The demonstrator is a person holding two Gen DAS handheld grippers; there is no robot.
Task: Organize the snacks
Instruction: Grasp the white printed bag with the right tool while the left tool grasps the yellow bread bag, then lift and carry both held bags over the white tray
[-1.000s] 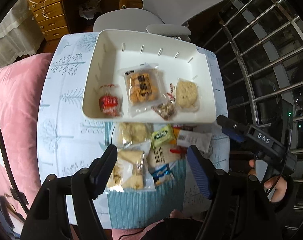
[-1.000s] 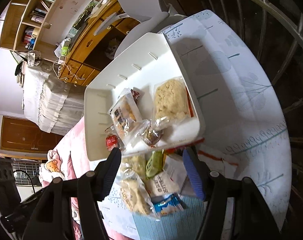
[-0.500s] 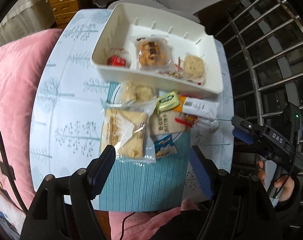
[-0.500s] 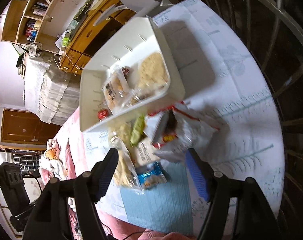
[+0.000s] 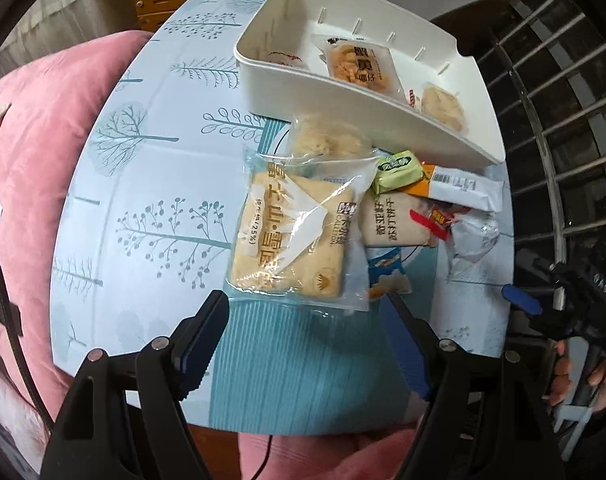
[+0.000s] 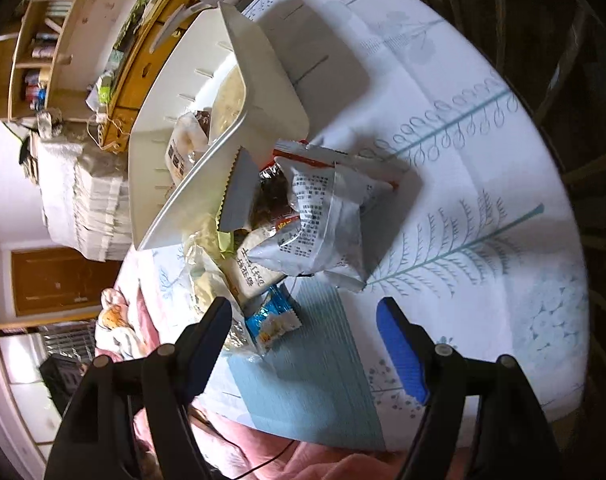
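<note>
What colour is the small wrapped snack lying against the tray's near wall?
Light green wrapper; clearest in the left wrist view.

One tray, ten snack packets I can count, two grippers.

On the one round table (image 5: 163, 160) sits a single white tray (image 5: 343, 96) holding three packets in plain sight: a red-printed packet (image 5: 283, 56), a biscuit pack (image 5: 359, 66) and a round cake (image 5: 443, 108); a sliver of a fourth may peek between them. Seven more lie loose: bread pack (image 5: 291, 236), clear pastry bag (image 5: 327, 140), green packet (image 5: 397, 170), orange-and-white bar (image 5: 459, 188), beige cracker pack (image 5: 395, 224), blue packet (image 5: 387, 276), silver bag (image 5: 473, 236). One teal mat (image 5: 295, 360). Two tools: left gripper (image 5: 307, 336), right gripper (image 6: 303, 344).
</note>
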